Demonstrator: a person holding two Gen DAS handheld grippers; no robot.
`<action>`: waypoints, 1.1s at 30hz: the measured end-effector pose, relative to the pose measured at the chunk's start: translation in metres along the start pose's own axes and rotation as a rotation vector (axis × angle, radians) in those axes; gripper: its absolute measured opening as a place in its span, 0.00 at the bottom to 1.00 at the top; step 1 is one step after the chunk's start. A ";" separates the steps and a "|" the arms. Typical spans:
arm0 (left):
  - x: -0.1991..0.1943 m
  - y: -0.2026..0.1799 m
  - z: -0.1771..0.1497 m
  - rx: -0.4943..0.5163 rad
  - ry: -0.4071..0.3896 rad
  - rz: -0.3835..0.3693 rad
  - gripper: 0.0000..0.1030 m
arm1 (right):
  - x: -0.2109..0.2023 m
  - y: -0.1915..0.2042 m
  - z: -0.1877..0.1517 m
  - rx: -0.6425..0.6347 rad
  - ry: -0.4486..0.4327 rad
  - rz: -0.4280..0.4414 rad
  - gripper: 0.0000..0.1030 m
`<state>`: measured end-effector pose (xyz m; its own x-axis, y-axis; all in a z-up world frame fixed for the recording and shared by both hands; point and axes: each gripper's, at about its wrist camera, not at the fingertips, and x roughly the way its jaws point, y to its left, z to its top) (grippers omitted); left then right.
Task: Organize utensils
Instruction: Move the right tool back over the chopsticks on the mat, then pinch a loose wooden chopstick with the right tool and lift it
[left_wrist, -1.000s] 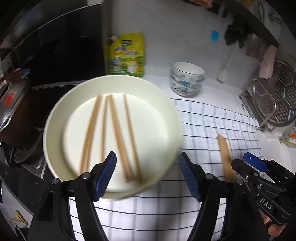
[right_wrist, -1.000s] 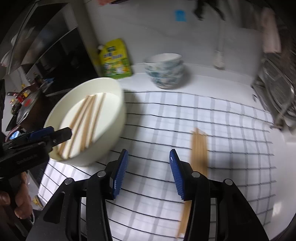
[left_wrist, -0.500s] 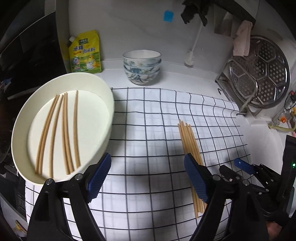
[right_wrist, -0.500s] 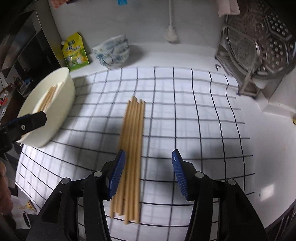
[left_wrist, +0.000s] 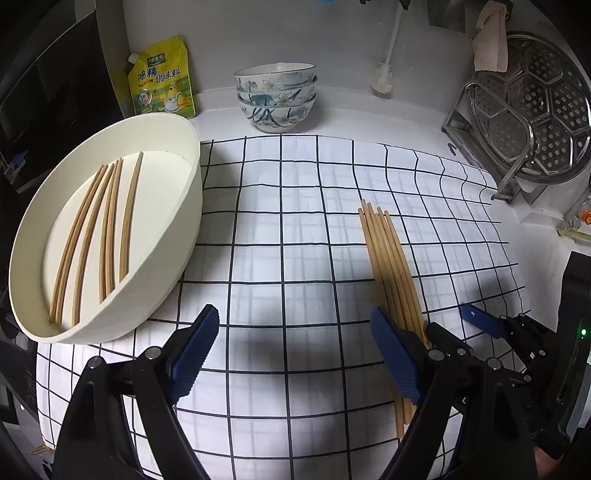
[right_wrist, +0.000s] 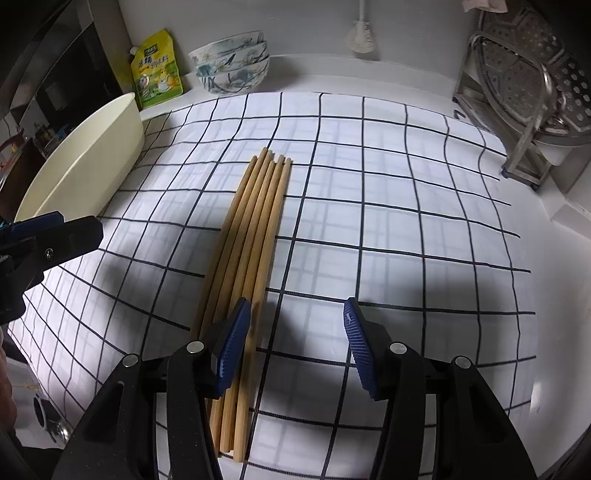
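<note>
chopsticks (right_wrist: 255, 236) lie bundled on checked cloth (right_wrist: 388, 206) beside cream basin (left_wrist: 177, 236).

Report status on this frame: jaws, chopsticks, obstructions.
Left gripper opening, empty. Right gripper open, empty, over bundle of wooden chopsticks on checked cloth. More chopsticks in cream basin. Nothing blocking.

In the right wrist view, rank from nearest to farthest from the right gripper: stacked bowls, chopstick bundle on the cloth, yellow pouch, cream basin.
1. Chopstick bundle: beside the right gripper's left finger.
2. Cream basin: left, on the cloth's edge.
3. Yellow pouch and stacked bowls: both against the back wall, pouch to the left; too close to call.
</note>
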<state>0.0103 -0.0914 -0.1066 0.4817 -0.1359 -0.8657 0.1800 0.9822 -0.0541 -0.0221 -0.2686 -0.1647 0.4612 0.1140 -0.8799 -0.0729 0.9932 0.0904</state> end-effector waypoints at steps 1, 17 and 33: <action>0.001 0.000 -0.001 -0.001 0.003 0.002 0.80 | 0.002 0.001 0.000 -0.008 0.001 0.000 0.49; 0.024 -0.020 -0.012 0.022 0.044 -0.014 0.80 | 0.008 -0.018 -0.003 -0.025 -0.009 -0.050 0.49; 0.054 -0.043 -0.019 0.045 0.095 -0.004 0.80 | 0.002 -0.055 -0.005 0.023 -0.033 -0.052 0.49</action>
<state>0.0121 -0.1383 -0.1611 0.3974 -0.1251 -0.9091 0.2211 0.9745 -0.0375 -0.0215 -0.3236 -0.1741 0.4925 0.0628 -0.8681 -0.0281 0.9980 0.0563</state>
